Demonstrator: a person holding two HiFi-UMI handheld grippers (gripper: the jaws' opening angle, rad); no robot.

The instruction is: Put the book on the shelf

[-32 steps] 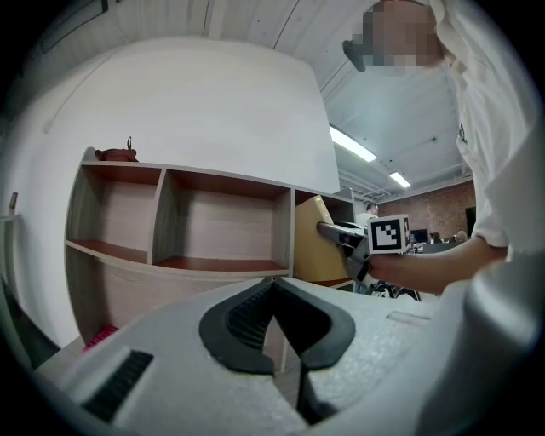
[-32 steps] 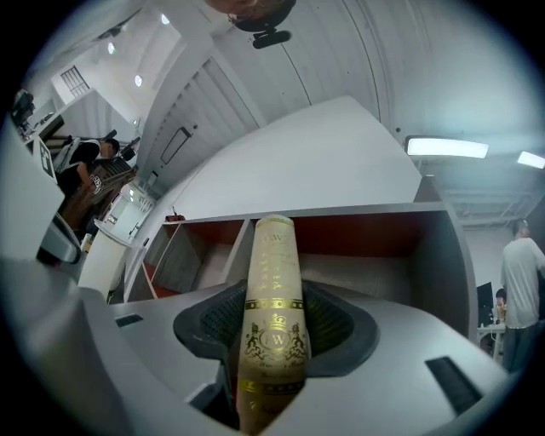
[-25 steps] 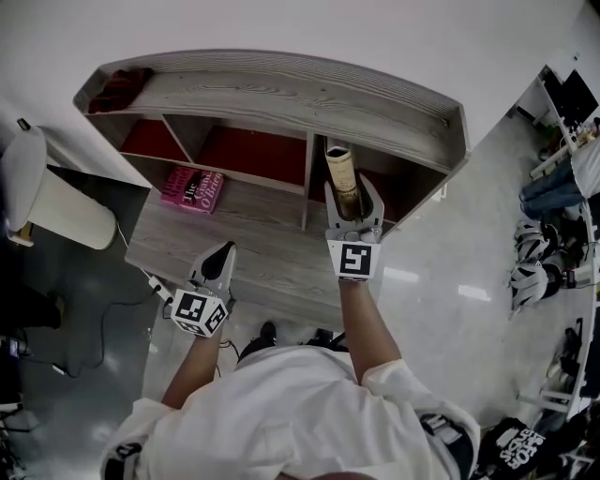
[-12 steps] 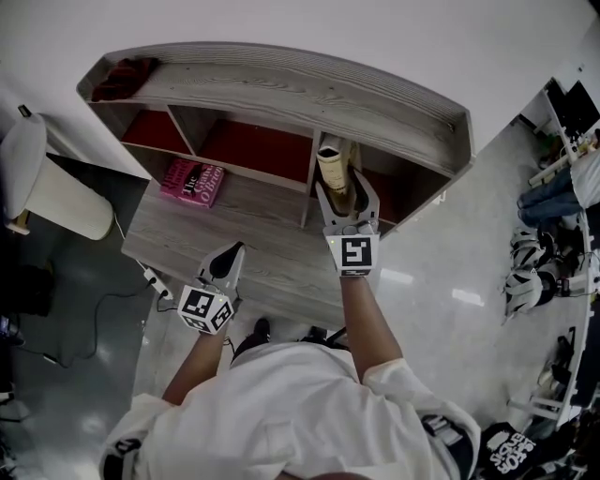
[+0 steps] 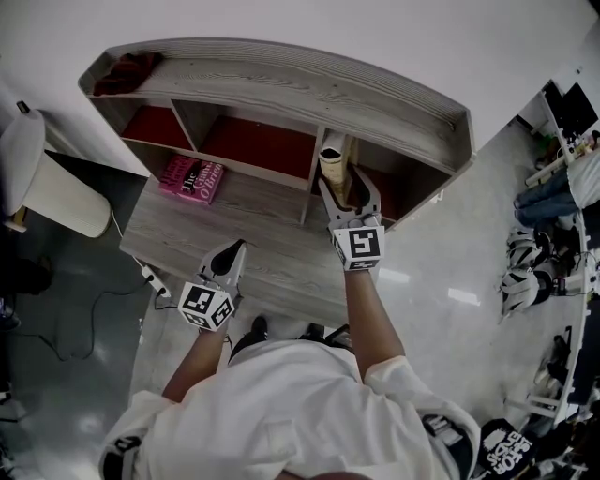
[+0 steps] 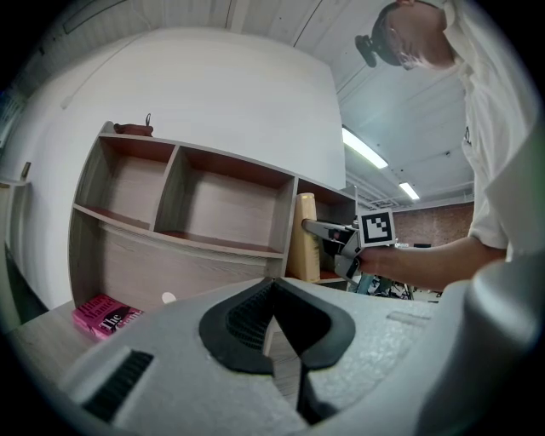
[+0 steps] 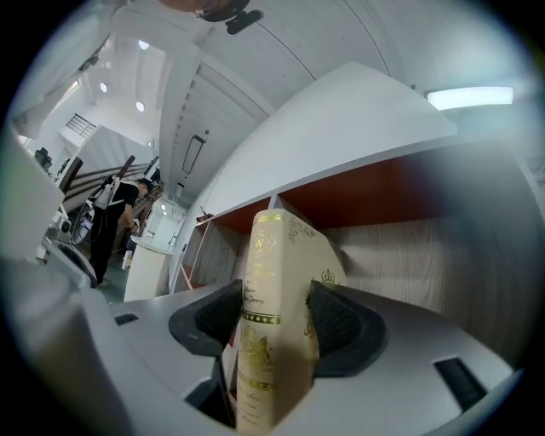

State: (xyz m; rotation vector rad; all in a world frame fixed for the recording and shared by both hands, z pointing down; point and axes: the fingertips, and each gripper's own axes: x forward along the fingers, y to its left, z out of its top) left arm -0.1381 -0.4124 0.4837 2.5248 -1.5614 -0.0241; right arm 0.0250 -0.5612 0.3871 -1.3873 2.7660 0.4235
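White wall, glossy grey floor, bright strip lights overhead.

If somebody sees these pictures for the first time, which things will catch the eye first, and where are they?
First the tall cream book with gold print, standing upright in the right-hand compartment of the wooden shelf, between the wide-open jaws of the right gripper. Next the pink book, lying flat on the lower ledge at the left. The left gripper hangs near that ledge's front edge, jaws together.
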